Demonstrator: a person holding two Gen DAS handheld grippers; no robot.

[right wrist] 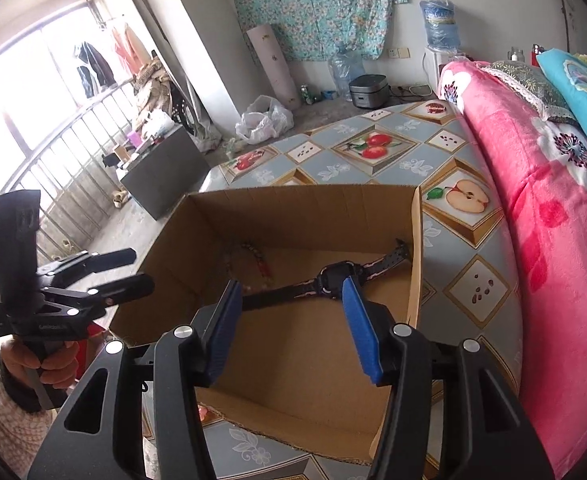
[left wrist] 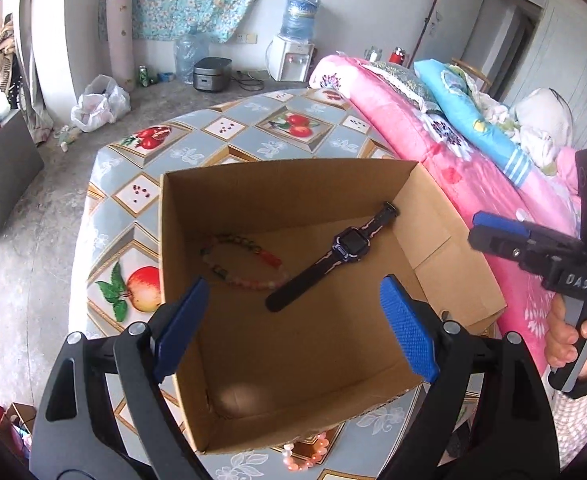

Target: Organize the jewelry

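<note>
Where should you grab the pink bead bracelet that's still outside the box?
Pinch one side of the pink bead bracelet across its bead strand, coming straight down from above. It lies flat on the table against the cardboard box wall, so only the top is free.

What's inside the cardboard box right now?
Inside the cardboard box: a black watch and a beaded bracelet, both flat on the floor. The near wall hides the nearest strip of floor.

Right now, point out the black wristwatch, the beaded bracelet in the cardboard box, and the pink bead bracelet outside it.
black wristwatch (left wrist: pixel 344 243), left wrist view, watch face
multicoloured beaded bracelet (left wrist: pixel 249 282), left wrist view, near strand
pink bead bracelet (left wrist: pixel 305 456), left wrist view, visible beads
</note>
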